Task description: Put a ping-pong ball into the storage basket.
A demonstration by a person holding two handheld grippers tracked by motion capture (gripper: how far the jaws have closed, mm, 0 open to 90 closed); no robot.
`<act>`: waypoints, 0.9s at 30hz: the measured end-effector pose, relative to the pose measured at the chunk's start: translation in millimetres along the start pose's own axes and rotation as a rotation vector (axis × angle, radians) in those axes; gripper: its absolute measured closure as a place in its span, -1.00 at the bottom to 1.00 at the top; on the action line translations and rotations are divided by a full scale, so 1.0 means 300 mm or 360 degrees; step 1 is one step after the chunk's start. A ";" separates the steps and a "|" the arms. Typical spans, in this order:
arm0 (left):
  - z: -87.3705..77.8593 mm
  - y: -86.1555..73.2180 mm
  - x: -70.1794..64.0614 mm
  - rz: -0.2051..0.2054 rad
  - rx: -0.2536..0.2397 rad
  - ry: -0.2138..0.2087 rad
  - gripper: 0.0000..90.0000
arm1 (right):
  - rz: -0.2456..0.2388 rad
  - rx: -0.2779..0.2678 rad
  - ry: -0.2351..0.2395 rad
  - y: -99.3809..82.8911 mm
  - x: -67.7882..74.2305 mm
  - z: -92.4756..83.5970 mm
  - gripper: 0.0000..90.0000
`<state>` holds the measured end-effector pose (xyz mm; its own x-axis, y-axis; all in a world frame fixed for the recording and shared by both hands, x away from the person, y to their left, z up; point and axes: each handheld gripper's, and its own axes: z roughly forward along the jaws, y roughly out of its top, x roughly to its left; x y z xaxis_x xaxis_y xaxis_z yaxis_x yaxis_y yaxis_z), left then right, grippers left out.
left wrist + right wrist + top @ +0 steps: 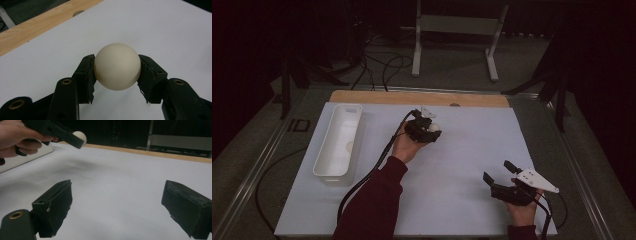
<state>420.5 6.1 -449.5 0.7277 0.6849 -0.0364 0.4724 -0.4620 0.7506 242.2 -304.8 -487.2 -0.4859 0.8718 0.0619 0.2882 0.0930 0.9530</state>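
Our right gripper (117, 207) hangs with jaws wide apart over the white sheet (120, 177); our left gripper (117, 72) clamps a cream ball (117, 66).

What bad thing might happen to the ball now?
1. The ball is round and smooth, pinched only at its sides by the left gripper, so it might slip out.
2. It is held above the white sheet, so a dropped ball may bounce or roll away, missing the white bin.
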 end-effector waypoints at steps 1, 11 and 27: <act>-0.026 0.004 -0.007 0.0007 -0.0023 -0.0004 0.14 | 0.0001 -0.0001 -0.0002 0.000 0.000 0.000 -0.79; -0.093 -0.009 0.009 -0.0022 -0.0067 0.0015 0.14 | 0.0000 0.0000 -0.0001 0.000 0.000 0.000 -0.79; -0.192 -0.047 0.071 -0.0052 -0.0115 0.0045 0.14 | 0.0007 0.0003 -0.0001 -0.001 0.004 0.003 -0.79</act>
<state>400.9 59.7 -422.8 0.6976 0.7152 -0.0436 0.4577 -0.3980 0.7950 242.5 -303.4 -487.7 -0.4840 0.8726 0.0661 0.2922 0.0899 0.9521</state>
